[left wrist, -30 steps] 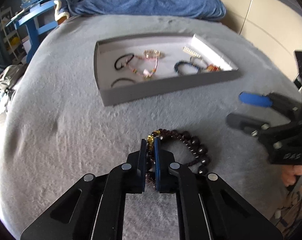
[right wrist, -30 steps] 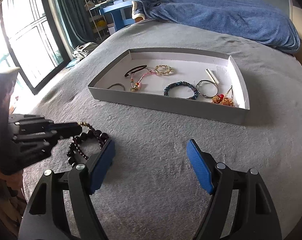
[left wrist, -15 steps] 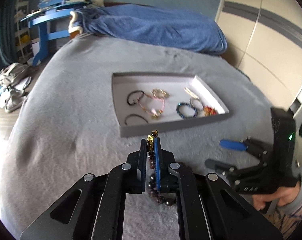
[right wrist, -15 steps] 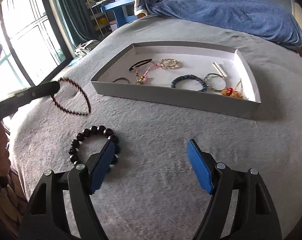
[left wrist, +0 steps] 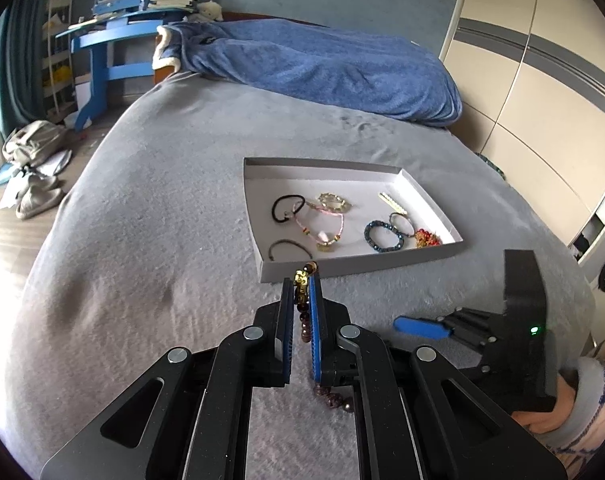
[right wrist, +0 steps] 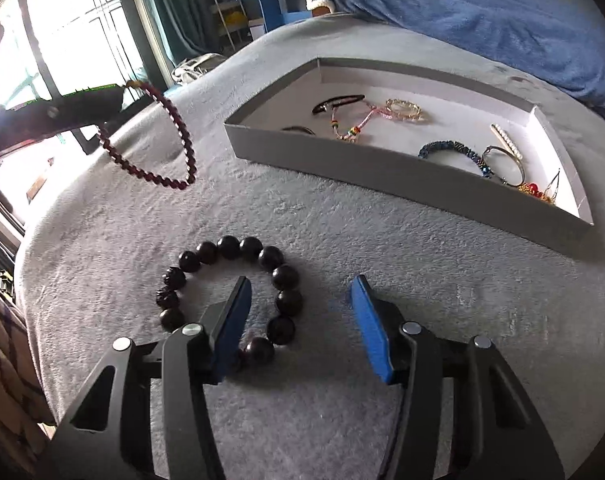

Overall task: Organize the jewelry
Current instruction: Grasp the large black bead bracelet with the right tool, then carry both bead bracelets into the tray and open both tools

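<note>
Tray point(right wrist: 402, 168) set on the bed point(right wrist: 342, 240), large-bead bracelet point(right wrist: 238, 280) laid before it, thin bead strand point(right wrist: 158, 140) held up to its left.

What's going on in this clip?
A person is sorting jewelry into a grey tray on a bed. The left gripper is shut on a small-bead bracelet, which dangles above the blanket. The right gripper hovers open over the large-bead bracelet lying on the blanket. Several bracelets already sit in the tray.

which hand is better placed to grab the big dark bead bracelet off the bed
Right. Its tongs are open, empty and right at the big dark bead bracelet, while the left tongs are shut on the small-bead strand.
</note>
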{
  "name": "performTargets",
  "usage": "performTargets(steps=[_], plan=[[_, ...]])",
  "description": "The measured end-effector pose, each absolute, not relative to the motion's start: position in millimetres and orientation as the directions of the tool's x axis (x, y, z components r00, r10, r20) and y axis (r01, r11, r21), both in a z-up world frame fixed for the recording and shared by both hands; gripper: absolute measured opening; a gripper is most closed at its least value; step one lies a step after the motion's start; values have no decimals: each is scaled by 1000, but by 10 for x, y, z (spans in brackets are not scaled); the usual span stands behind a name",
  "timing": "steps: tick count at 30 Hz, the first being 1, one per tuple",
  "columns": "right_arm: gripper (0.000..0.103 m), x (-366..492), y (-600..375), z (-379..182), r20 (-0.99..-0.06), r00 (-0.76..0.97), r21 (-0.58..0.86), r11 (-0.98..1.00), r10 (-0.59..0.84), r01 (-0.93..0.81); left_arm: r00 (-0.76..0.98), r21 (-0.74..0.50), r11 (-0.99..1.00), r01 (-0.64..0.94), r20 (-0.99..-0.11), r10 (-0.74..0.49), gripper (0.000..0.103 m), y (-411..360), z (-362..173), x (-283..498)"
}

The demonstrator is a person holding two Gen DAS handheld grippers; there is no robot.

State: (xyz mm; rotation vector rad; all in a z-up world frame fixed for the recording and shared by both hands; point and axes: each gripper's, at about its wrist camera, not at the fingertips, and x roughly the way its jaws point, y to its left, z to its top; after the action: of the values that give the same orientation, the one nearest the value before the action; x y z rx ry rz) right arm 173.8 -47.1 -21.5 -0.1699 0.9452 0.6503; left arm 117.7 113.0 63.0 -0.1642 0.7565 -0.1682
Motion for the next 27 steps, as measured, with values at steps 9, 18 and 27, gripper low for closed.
performTargets(steps=[9, 18, 27], plan=[[14, 1696, -505, -203, -795, 407, 130, 782, 450, -610, 719, -207, 972, 108, -660, -220, 8, 1050, 662, 1205], [14, 1690, -748, 202, -721, 468, 175, 788, 511, -590, 722, -184, 972, 146, -652, -232, 8, 918, 785, 1314], [14, 1753, -935, 553, -650, 526, 206, 793, 548, -573, 720, -151, 971, 188, -651, -240, 8, 755, 903, 1498]])
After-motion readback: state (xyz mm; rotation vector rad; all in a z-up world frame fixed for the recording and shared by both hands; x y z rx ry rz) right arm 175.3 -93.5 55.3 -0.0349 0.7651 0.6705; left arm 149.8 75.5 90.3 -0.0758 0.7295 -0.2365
